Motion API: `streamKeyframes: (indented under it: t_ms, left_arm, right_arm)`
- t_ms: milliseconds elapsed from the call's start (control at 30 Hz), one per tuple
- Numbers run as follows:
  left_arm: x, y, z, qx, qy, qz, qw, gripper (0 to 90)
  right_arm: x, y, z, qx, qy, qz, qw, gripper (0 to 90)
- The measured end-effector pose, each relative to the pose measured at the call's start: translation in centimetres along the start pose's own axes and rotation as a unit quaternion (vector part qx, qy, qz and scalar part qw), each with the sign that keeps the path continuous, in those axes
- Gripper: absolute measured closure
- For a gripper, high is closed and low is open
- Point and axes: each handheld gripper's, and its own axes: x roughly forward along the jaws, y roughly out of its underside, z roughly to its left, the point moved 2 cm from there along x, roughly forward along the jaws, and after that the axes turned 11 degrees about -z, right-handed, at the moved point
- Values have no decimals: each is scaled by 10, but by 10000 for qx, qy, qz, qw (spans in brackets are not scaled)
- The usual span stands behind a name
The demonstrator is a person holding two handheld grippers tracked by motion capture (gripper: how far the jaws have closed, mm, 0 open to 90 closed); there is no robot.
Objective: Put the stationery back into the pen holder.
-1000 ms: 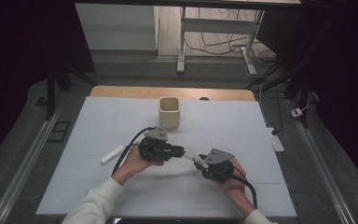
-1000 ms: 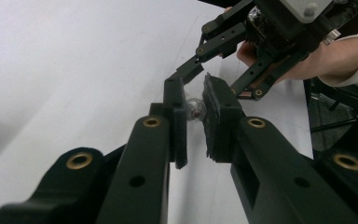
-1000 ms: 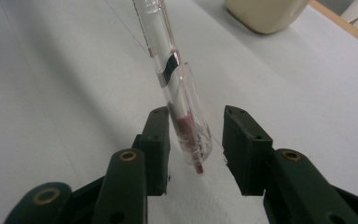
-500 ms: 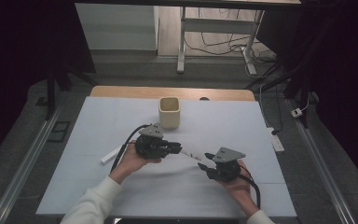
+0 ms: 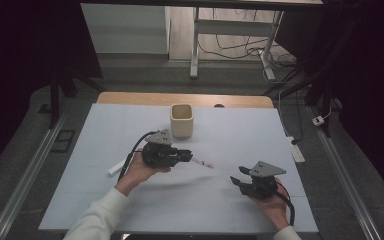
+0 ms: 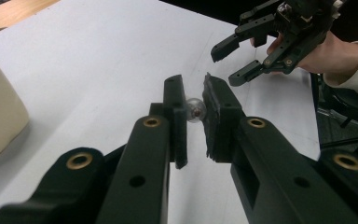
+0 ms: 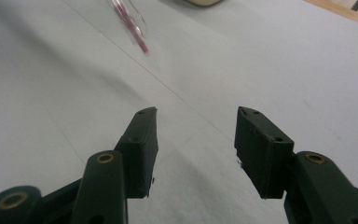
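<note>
From the high view, the left hand-held gripper (image 5: pixel 189 155) is clamped on a thin clear pen (image 5: pixel 201 162) that sticks out sideways toward the right, held just above the bench (image 5: pixel 105 200). The right hand-held gripper (image 5: pixel 236 179) sits well apart from the pen tip, lower right, jaws spread with nothing in them; they've just been opening. There's a cream cup (image 5: pixel 182 120) just behind the left hand, and a white stick (image 5: pixel 116 168) lying on the bench beside the left wrist.

Left gripper view: you're looking down the pen's (image 6: pixel 195 110) end, a clear round butt pinched between the two black pads. The right hand-held gripper (image 6: pixel 228 62) hangs farther off at upper right, jaws apart. The cup's (image 6: pixel 0 116) side is at the left edge.

Right gripper view: the jaws stand wide over bare bench (image 7: pixel 51 93), and the pen (image 7: pixel 131 25), clear with a red core, is well ahead at the upper left, not between them.
</note>
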Motion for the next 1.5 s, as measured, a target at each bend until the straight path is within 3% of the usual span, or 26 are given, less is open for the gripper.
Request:
streamKeyframes:
  t_ms: [567, 1300, 1500]
  left_arm:
    - [-18, -5, 6, -63, -171, -251, 9995, 792]
    - [-35, -11, 14, -165, -345, -559, 9977, 792]
    - [-44, -18, 20, -235, -383, -750, 9962, 791]
  right_arm:
    - [-14, 10, -12, 20, 241, 40, 9997, 485]
    - [-14, 14, -18, 80, 247, 62, 9996, 483]
    - [-17, 13, -19, 55, 284, 54, 9996, 481]
